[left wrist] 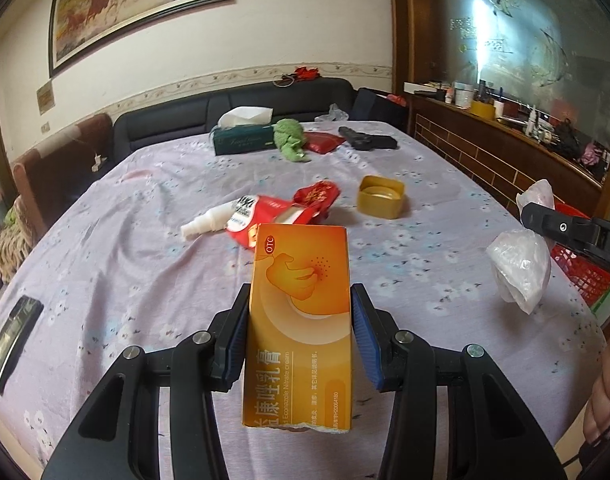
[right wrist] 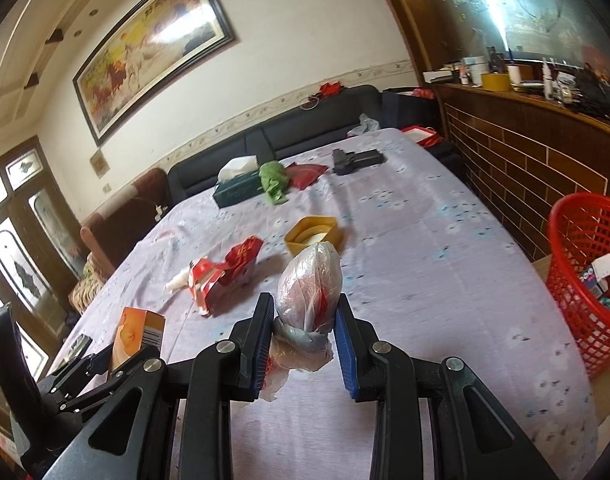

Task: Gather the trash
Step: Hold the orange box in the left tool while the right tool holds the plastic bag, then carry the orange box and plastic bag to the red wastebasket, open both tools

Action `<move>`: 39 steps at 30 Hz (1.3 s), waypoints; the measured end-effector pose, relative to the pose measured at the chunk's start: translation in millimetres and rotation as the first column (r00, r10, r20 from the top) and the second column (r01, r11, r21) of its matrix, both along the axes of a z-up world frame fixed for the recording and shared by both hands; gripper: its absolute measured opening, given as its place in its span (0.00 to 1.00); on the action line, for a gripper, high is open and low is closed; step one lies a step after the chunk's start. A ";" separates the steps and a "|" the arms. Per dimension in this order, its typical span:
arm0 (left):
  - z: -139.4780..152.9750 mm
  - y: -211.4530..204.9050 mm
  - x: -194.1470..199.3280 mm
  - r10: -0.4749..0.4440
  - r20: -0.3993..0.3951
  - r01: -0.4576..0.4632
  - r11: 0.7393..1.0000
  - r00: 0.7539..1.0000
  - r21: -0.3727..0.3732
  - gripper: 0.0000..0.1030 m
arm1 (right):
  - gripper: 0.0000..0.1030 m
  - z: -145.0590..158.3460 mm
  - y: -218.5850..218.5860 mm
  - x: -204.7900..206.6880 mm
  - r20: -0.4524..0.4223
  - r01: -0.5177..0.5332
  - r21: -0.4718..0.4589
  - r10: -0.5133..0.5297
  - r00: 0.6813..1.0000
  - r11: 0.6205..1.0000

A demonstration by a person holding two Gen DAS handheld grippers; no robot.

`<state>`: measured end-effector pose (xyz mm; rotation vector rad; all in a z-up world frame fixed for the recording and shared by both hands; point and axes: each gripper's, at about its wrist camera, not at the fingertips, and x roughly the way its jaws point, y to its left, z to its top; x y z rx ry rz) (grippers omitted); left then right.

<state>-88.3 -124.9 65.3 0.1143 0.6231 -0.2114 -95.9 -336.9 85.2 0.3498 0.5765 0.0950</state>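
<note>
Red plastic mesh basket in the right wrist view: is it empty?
No: the red plastic mesh basket already holds a white box and other packaging.

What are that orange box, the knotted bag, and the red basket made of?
Orange box: thin printed cardboard, slightly glossy; its bottom edge is torn ragged like paper.
Knotted bag: thin clear plastic film, crinkled and shiny, twisted into a knot; what it holds is hard to tell.
Red basket: probably moulded plastic, judging by its even lattice wall and uniform colour.
</note>
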 end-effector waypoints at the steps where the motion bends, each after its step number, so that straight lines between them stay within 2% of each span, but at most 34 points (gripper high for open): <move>1: 1.8 -5.3 -0.7 -0.010 0.001 0.010 1.000 1.000 0.004 0.44 | 0.31 0.7 -4.1 -1.9 0.003 0.008 0.003 -0.008 1.000 1.000; 13: 22.3 -66.1 -5.0 -0.140 -0.004 0.140 0.990 0.990 0.016 0.44 | 0.31 13.6 -67.6 -31.4 0.040 0.118 0.048 -0.120 0.992 0.992; 19: 37.6 -112.4 -8.8 -0.264 -0.032 0.264 0.965 0.964 -0.003 0.44 | 0.31 26.4 -119.4 -58.0 0.071 0.226 0.058 -0.230 0.971 0.972; 22: 45.0 -140.2 -10.2 -0.344 -0.060 0.343 0.939 0.937 -0.034 0.44 | 0.31 30.8 -154.4 -79.1 0.085 0.302 0.065 -0.307 0.948 0.951; 25: 51.4 -172.3 -10.3 -0.434 -0.094 0.427 0.900 0.896 -0.086 0.44 | 0.31 31.4 -186.6 -97.9 0.082 0.372 0.068 -0.377 0.923 0.926; 30: 56.8 -232.5 -11.6 -0.578 -0.153 0.551 0.814 0.802 -0.185 0.44 | 0.32 26.7 -231.0 -124.8 0.058 0.471 0.068 -0.475 0.878 0.880; 31: 57.1 -245.1 -11.7 -0.593 -0.156 0.565 0.802 0.790 -0.193 0.44 | 0.32 26.1 -237.1 -128.6 0.056 0.484 0.065 -0.488 0.871 0.872; 35: 56.6 -295.0 -8.6 -0.625 -0.159 0.595 0.778 0.764 -0.204 0.44 | 0.32 26.1 -259.8 -139.4 0.051 0.521 0.048 -0.523 0.851 0.852; 39: 51.2 -337.6 2.3 -0.650 -0.180 0.605 0.756 0.738 -0.249 0.44 | 0.33 26.4 -275.7 -138.7 0.046 0.538 0.027 -0.539 0.841 0.843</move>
